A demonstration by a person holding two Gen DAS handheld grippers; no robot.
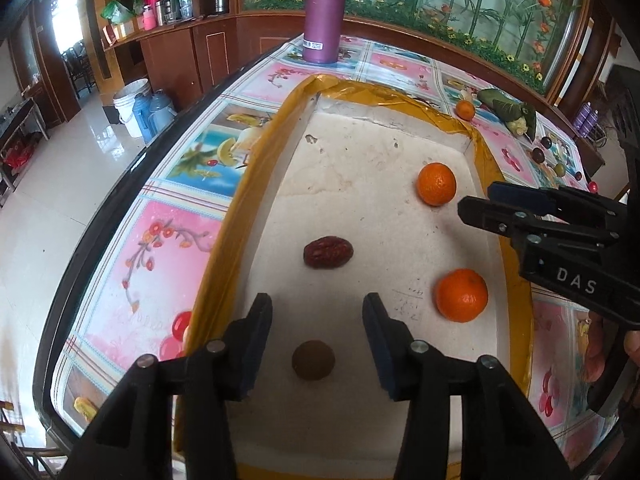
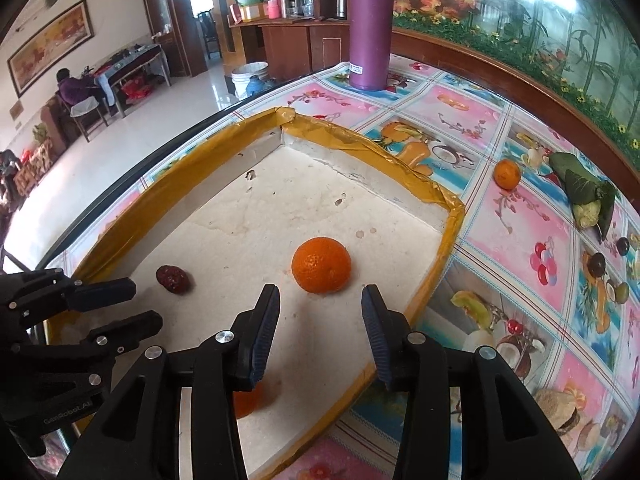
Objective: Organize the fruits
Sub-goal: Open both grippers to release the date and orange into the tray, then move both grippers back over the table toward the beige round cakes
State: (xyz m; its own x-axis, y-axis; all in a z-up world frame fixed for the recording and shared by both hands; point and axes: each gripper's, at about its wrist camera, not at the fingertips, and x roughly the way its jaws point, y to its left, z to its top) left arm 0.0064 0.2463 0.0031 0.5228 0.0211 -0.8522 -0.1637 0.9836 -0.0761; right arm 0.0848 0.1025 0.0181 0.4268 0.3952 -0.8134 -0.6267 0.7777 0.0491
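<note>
Left tool [image 1: 316, 320] standing spread over a round brown fruit [image 1: 313, 360], gripping nothing, right tool [image 2: 320, 312] standing spread, empty, near a round orange tangerine [image 2: 321, 265] lying in the white foam tray with yellow-taped rim [image 2: 432, 192].

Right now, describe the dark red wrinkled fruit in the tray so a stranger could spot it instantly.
Find the shallow white foam tray with yellow taped rim on the flowered tablecloth. On its floor, toward the left wall, lies the dark red wrinkled oval date. The two round oranges are bright and smooth; the small round brown fruit is duller.
</note>
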